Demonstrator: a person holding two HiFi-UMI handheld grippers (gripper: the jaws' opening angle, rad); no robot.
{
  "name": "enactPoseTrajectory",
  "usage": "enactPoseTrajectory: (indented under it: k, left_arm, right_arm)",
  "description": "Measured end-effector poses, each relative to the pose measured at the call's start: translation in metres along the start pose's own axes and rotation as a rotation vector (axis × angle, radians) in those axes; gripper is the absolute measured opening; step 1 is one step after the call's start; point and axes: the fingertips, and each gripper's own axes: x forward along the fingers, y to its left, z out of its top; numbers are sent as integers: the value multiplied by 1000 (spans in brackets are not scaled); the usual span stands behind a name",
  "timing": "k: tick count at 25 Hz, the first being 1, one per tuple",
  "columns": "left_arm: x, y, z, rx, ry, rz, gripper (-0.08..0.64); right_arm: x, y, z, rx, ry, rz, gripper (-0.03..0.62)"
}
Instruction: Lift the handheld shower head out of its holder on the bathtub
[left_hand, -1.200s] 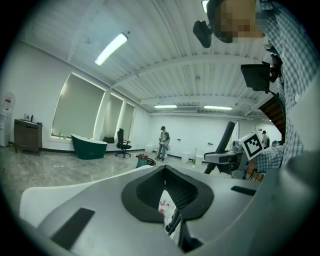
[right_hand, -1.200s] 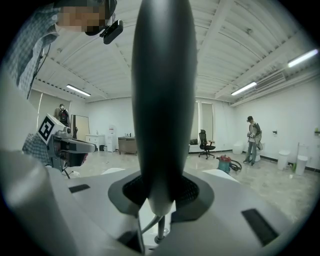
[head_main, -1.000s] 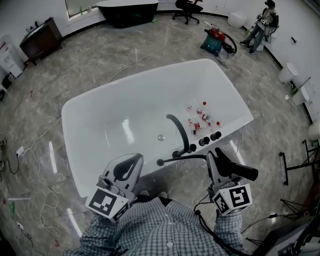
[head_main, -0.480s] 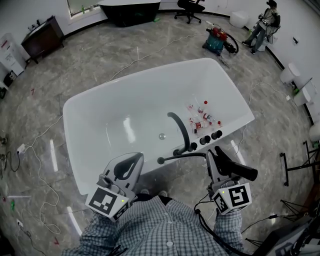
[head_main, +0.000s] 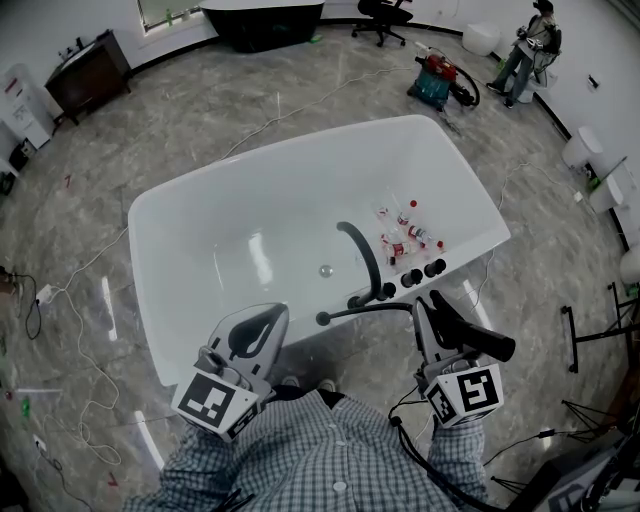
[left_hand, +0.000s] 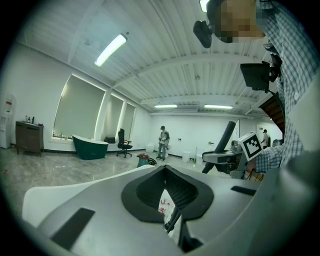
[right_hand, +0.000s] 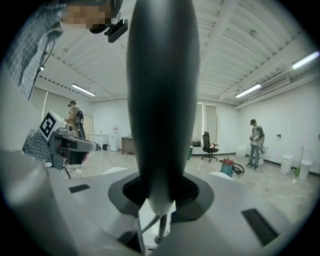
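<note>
Right gripper (right_hand: 161, 195) is clamped tight on the black shower head (right_hand: 160, 95), which stands straight up through its jaws. In the head view it hangs just outside the near rim of the bathtub (head_main: 160, 215). A thin dark tube (head_main: 365, 313) runs from the jaws sideways along that rim. Ahead of the jaws are the black knobs (head_main: 420, 277) and the curved faucet (head_main: 360, 255), close but not touching. Past those, a few little bottles (head_main: 402, 235) sit in the tub.

Left gripper (head_main: 268, 316) is pinched closed on nothing, parked beside the right one, just short of the same rim. There's loads of bare floor (head_main: 250, 90) beyond the far edge. Loose cables (head_main: 80, 370) lie off to the left gripper's outer side.
</note>
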Motion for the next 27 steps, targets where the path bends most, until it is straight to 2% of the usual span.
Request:
enactPoseTrajectory:
  k: [27]
  left_arm:
    - [0,-1,0,0,-3,0,6]
  right_arm:
    - [0,-1,3,-10,-5,-12,103]
